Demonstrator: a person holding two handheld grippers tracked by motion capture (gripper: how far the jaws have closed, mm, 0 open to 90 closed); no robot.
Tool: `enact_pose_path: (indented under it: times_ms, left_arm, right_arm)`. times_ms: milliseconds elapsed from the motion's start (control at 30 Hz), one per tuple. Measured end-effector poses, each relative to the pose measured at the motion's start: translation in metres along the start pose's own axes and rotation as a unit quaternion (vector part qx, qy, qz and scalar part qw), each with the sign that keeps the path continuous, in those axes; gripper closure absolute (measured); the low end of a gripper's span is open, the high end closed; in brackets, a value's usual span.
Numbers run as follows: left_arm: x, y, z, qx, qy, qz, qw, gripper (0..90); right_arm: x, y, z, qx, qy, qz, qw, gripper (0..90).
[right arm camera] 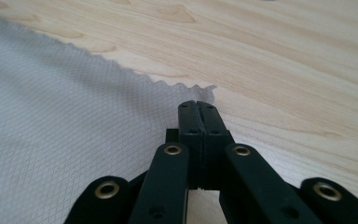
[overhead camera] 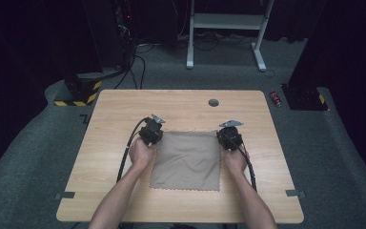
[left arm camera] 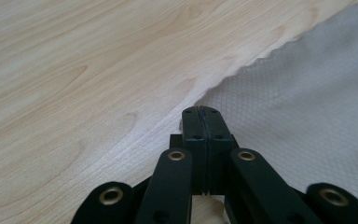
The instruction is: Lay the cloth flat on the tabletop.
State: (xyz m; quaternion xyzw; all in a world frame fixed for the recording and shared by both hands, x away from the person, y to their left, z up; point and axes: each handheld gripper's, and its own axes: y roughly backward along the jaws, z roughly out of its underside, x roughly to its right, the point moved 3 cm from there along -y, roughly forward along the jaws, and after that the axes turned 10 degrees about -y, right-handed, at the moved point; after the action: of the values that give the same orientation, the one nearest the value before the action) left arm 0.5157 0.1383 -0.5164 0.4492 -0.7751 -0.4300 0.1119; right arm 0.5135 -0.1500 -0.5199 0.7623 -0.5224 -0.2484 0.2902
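Jaws of my left gripper [left arm camera: 200,112] are pressing together at the far left corner of the flat grey-brown scalloped cloth [overhead camera: 187,160] on the pale wooden table [overhead camera: 114,107]; my right gripper [right arm camera: 198,106] is clenching likewise at the far right corner; whether fabric is pinched between them is staying hidden.

wooden table [overhead camera: 114,191], grey-brown cloth [overhead camera: 187,161] flat

High view overhead, facing forward-down; tool views skim table [overhead camera: 181,102] closely (cloth [overhead camera: 187,160] shared).

Tan cloth [overhead camera: 187,160], lt wood-grain table [overhead camera: 124,114]
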Motion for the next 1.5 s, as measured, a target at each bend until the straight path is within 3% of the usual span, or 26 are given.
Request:
enact_pose_path:
  times_ms: [133, 200, 267, 367, 433, 533, 700, 800, 1000, 1133, 1267, 1400, 1500]
  left_arm:
    - [-0.003, -0.001, 0.008, -0.001, 0.019, 0.005, 0.9998, 71.3]
    - [-0.002, 0.006, 0.012, 0.006, 0.021, 0.004, 0.9998, 64.4]
    - [0.004, 0.022, 0.020, 0.022, 0.022, 0.019, 0.9993, 59.9]
    - [0.019, 0.043, 0.034, 0.031, 0.001, 0.041, 0.9987, 57.2]
    - [0.030, 0.054, 0.047, 0.034, -0.006, 0.055, 0.9979, 56.8]
    - [0.044, 0.066, 0.065, 0.034, -0.006, 0.078, 0.9963, 56.5]
    - [0.060, 0.078, 0.090, 0.030, -0.002, 0.098, 0.9948, 56.7]
    - [0.067, 0.085, 0.101, 0.031, -0.007, 0.094, 0.9951, 58.6]
    - [0.079, 0.092, 0.117, 0.028, -0.017, 0.084, 0.9959, 61.5]
    - [0.082, 0.093, 0.117, 0.031, -0.023, 0.083, 0.9958, 68.7]
    - [0.086, 0.094, 0.117, 0.035, -0.028, 0.090, 0.9949, 79.3]
    - [0.088, 0.095, 0.118, 0.035, -0.030, 0.096, 0.9943, 87.9]
    - [0.089, 0.097, 0.119, 0.032, -0.028, 0.104, 0.9937, 88.8]
  right_arm:
    - [0.007, -0.012, 0.000, -0.029, -0.023, 0.006, 0.9993, 75.6]
    - [0.008, -0.007, 0.002, -0.021, -0.033, -0.002, 0.9992, 71.9]
    - [0.006, 0.007, 0.005, -0.009, -0.034, -0.017, 0.9993, 69.7]
    - [-0.005, 0.030, 0.017, 0.000, -0.015, -0.056, 0.9983, 69.8]
    - [-0.014, 0.045, 0.032, -0.003, 0.014, -0.065, 0.9978, 69.9]
    - [-0.021, 0.063, 0.056, -0.006, 0.029, -0.083, 0.9961, 69.9]
    - [-0.026, 0.081, 0.086, -0.021, 0.039, -0.093, 0.9947, 69.9]
    - [-0.027, 0.089, 0.099, -0.023, 0.039, -0.103, 0.9937, 70.5]
    - [-0.038, 0.099, 0.121, -0.029, 0.066, -0.111, 0.9912, 71.7]
    - [-0.043, 0.099, 0.127, -0.030, 0.090, -0.109, 0.9895, 74.7]
    - [-0.045, 0.100, 0.128, -0.030, 0.105, -0.118, 0.9870, 88.1]
    - [-0.044, 0.100, 0.127, -0.042, 0.100, -0.121, 0.9867, 89.4]
    - [-0.042, 0.103, 0.128, -0.048, 0.101, -0.120, 0.9865, 89.7]
